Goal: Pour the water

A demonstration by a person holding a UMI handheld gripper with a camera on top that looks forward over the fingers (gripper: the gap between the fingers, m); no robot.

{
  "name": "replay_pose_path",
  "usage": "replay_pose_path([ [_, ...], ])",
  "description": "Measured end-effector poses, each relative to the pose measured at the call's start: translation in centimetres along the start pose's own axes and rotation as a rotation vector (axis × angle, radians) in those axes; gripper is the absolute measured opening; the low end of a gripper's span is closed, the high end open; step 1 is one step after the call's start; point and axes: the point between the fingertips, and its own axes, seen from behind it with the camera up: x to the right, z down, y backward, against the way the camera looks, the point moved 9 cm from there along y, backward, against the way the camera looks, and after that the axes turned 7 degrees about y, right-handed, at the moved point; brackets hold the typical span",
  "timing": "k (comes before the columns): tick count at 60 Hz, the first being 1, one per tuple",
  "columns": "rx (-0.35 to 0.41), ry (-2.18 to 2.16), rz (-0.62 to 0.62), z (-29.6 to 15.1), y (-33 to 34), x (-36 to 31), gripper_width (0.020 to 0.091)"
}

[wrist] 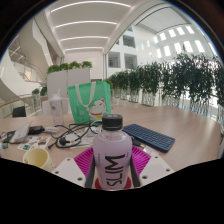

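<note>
One bottle sits upright between the fingers of your hand-held gripper [112,163], which is closed on it.

Your two pink pads [86,160] press against either side of the water bottle [112,152], a single clear bottle with a white cap and a dark label printed in white letters; it rises straight up out of the grasp. Just ahead and off to your left, one pale yellow cup [36,158] stands on the surface [170,128]. One dark keyboard [150,137] lies beyond your right finger, and one green bag [88,101] stands further back behind the bottle. Cables and small items are scattered near the cup, too tangled to count. Beyond the surface you have a row of potted plants [165,80].
</note>
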Motion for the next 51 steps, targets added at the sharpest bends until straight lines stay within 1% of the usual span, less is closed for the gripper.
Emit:
replay_pose_path([
  [3, -0.026, -0.009, -0.003, 0.0, 0.2, 0.2, 0.0572],
  [5, -0.078, -0.02, -0.002, 0.4, 0.2, 0.3, 0.0602],
  [6, -0.102, -0.026, -0.002, 1.6, 0.6, 2.0, 0.063],
  [7, -0.131, -0.037, 0.0, -0.1, 1.5, -0.4, 0.067],
  [10, -0.168, -0.065, -0.008, -0.3, 2.5, -0.2, 0.0814],
  [11, -0.173, -0.073, -0.009, -0.4, 3.0, -0.1, 0.0849],
  [12, -0.181, -0.082, -0.005, -0.5, 3.6, -0.1, 0.0852],
  [13, -0.186, -0.086, -0.002, 0.6, 3.6, 1.6, 0.0844],
  [14, -0.194, -0.091, 0.009, -0.5, 5.3, -0.1, 0.0839],
  [19, -0.198, -0.081, 0.04, -1.2, 8.9, -0.2, 0.0833],
  [24, -0.22, -0.082, 0.03, -2.4, 13.7, -1.5, 0.0831],
  [37, -0.187, -0.053, 0.042, -6.7, 26.7, -4.7, 0.0831],
  [44, -0.186, -0.053, 0.058, -8.3, 33.5, -7.1, 0.0834],
  [51, -0.164, -0.027, 0.069, -9.9, 39.5, -8.9, 0.0828],
])
